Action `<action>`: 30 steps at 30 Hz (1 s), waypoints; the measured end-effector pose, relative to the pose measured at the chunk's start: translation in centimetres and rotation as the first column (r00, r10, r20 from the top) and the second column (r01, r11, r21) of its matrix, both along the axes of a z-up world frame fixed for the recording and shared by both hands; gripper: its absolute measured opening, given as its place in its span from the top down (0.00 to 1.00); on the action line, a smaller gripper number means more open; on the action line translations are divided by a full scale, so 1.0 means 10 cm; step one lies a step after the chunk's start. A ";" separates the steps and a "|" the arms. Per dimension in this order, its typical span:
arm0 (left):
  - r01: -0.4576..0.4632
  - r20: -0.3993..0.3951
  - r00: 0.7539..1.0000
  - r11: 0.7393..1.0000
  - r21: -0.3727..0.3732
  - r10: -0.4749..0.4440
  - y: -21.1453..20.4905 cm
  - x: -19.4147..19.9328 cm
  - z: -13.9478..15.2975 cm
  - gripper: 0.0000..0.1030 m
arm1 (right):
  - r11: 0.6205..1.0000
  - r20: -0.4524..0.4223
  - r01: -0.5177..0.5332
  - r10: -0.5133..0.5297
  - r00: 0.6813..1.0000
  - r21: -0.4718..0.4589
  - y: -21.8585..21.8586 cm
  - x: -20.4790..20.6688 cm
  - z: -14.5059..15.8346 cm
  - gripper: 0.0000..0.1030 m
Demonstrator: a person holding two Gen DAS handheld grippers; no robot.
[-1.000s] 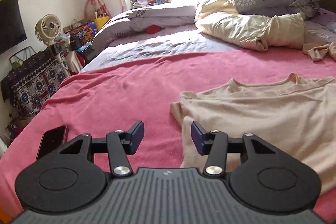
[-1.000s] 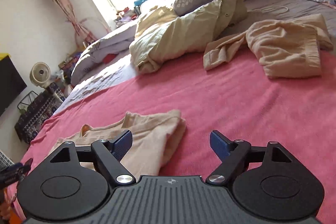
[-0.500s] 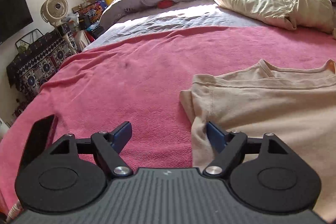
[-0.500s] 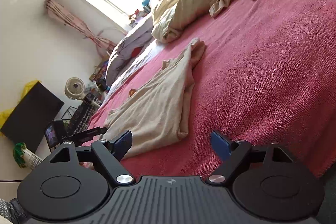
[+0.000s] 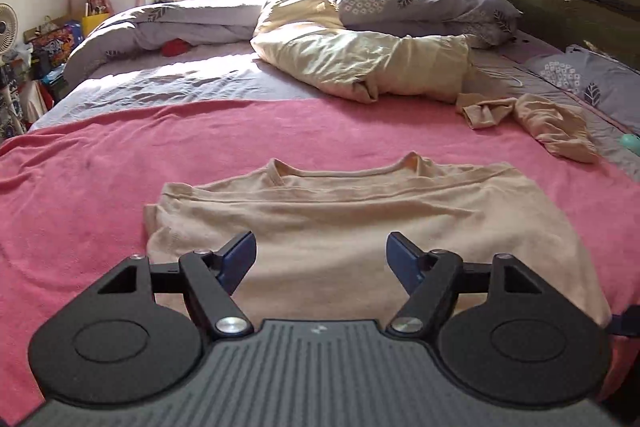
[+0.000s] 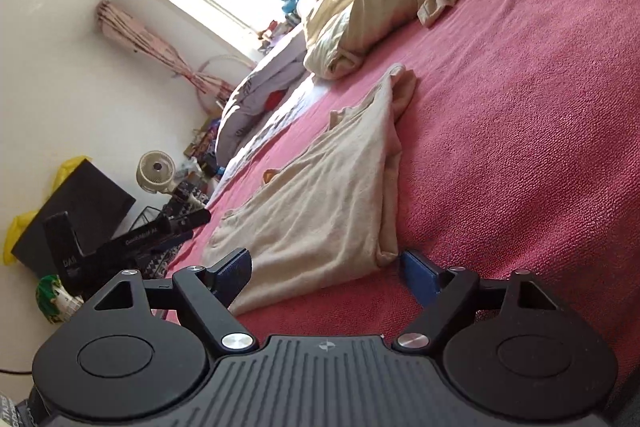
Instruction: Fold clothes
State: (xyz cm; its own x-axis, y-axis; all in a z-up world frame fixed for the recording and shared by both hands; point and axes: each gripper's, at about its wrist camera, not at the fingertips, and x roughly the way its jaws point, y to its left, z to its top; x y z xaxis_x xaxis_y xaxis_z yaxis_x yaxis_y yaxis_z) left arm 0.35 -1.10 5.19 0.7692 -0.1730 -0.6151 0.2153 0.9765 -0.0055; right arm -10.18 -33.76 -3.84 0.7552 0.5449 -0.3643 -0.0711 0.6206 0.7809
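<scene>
A beige T-shirt (image 5: 360, 219) lies flat on the pink blanket (image 5: 100, 187), sleeves folded in, collar at the far side. My left gripper (image 5: 322, 261) is open and empty, just above the shirt's near hem. The shirt also shows in the right wrist view (image 6: 328, 195), seen tilted. My right gripper (image 6: 326, 269) is open at the shirt's near right corner, its jaws on either side of the hem. The left gripper (image 6: 132, 243) shows at the left of that view.
A second crumpled beige garment (image 5: 540, 119) lies at the far right of the blanket. A cream duvet (image 5: 360, 63) and grey bedding (image 5: 420, 3) are heaped behind. A dark headboard (image 5: 568, 7) is at the right. A fan (image 6: 156, 173) and clutter stand left of the bed.
My left gripper swung right to centre over the shirt's near hem and opened wider. My right gripper tilted and dropped to the shirt's near right corner.
</scene>
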 end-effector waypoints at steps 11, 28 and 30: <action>-0.187 -0.094 0.976 0.978 0.087 0.195 0.39 -0.17 -0.37 0.27 | 0.991 -0.055 0.035 -0.028 0.998 0.132 0.12 0.16 -0.10 0.34; -0.332 -0.061 0.942 0.943 -0.002 0.331 1.07 -0.57 -0.35 0.20 | 0.982 -0.014 0.155 -0.157 0.987 -0.109 0.51 0.49 0.49 0.90; -0.361 -0.052 0.932 0.932 -0.035 0.359 1.21 -0.66 -0.32 0.21 | 0.975 0.058 0.078 -0.068 0.996 -0.206 0.87 0.62 0.79 0.90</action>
State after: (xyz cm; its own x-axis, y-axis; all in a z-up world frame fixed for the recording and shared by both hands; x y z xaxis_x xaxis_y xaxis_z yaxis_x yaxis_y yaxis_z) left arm -6.28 10.99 1.99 0.7573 0.0838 -0.6477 -0.1523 0.9870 -0.0503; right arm -3.95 -25.07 4.02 0.8105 0.4040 -0.4240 -0.0558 0.7740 0.6308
